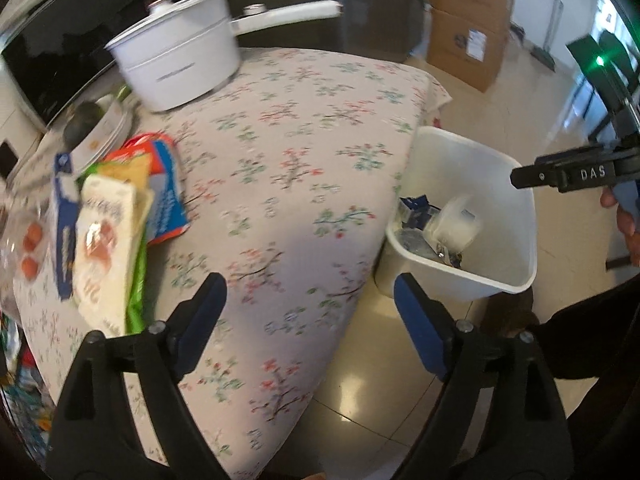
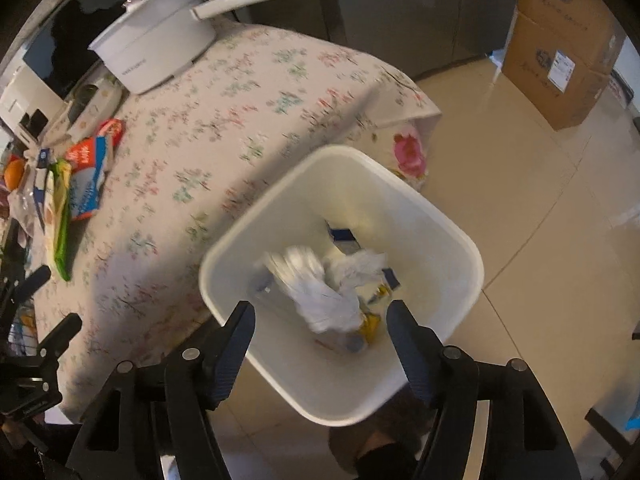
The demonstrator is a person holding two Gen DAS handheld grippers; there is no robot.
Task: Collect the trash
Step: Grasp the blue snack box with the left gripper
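Bin (image 2: 440, 216) with crumpled paper (image 2: 340, 280) inside

The left wrist view looks down and forward from above the near corner of the floral-cloth table (image 1: 304, 168), between its own spread fingers, with the white bin (image 1: 516, 280) off to its right on the tiled floor. The right wrist view hangs close over that bin (image 2: 460, 248), looking almost straight into it, the table (image 2: 224, 120) stretching away to its left. Both views share the tabletop, the white pot (image 1: 180, 68) (image 2: 156, 52) at the far side, the packets (image 1: 116, 232) (image 2: 76, 184) along the left edge, the bin and the cardboard boxes (image 1: 468, 28) (image 2: 560, 52) beyond.
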